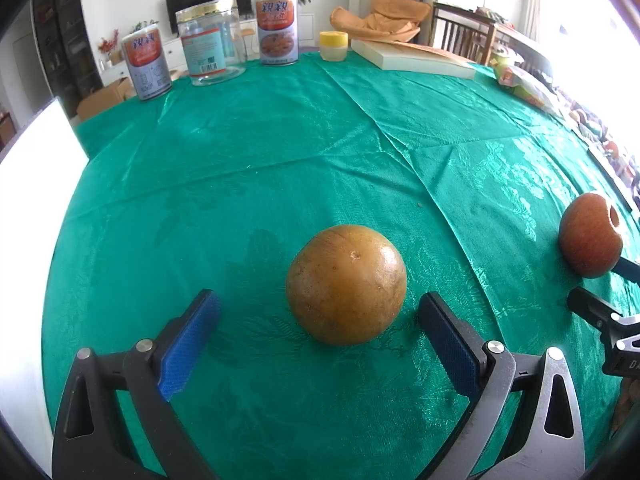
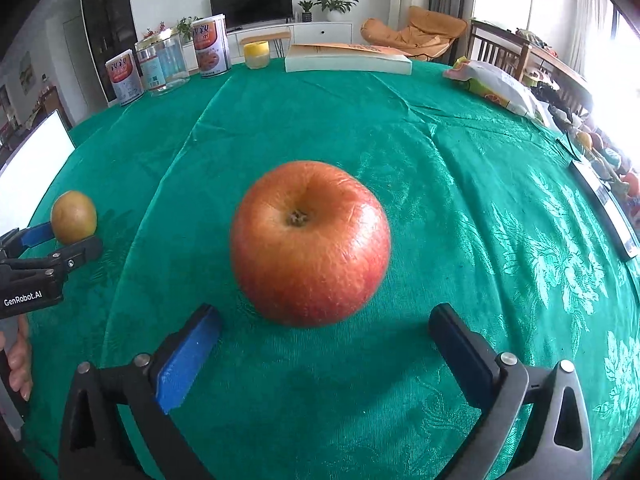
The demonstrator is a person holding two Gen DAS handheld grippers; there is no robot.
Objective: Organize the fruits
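Observation:
A brownish-yellow round fruit (image 1: 346, 284) lies on the green tablecloth (image 1: 280, 152), just ahead of my open left gripper (image 1: 320, 314), between its blue-padded fingers without touching them. A red apple (image 2: 310, 242) lies just ahead of my open right gripper (image 2: 326, 326), stem end up. The apple also shows at the right edge of the left wrist view (image 1: 590, 236), with the right gripper's fingers beside it. The yellow fruit (image 2: 74, 217) and the left gripper (image 2: 56, 242) show at the left of the right wrist view.
At the table's far edge stand two printed cans (image 1: 277, 29) (image 1: 146, 65), a clear jar (image 1: 210, 42), a small yellow-lidded jar (image 1: 333, 45) and a white book (image 1: 416, 58). A snack bag (image 2: 496, 88) and mixed items (image 2: 600, 160) line the right side. A white board (image 1: 36, 152) stands at left.

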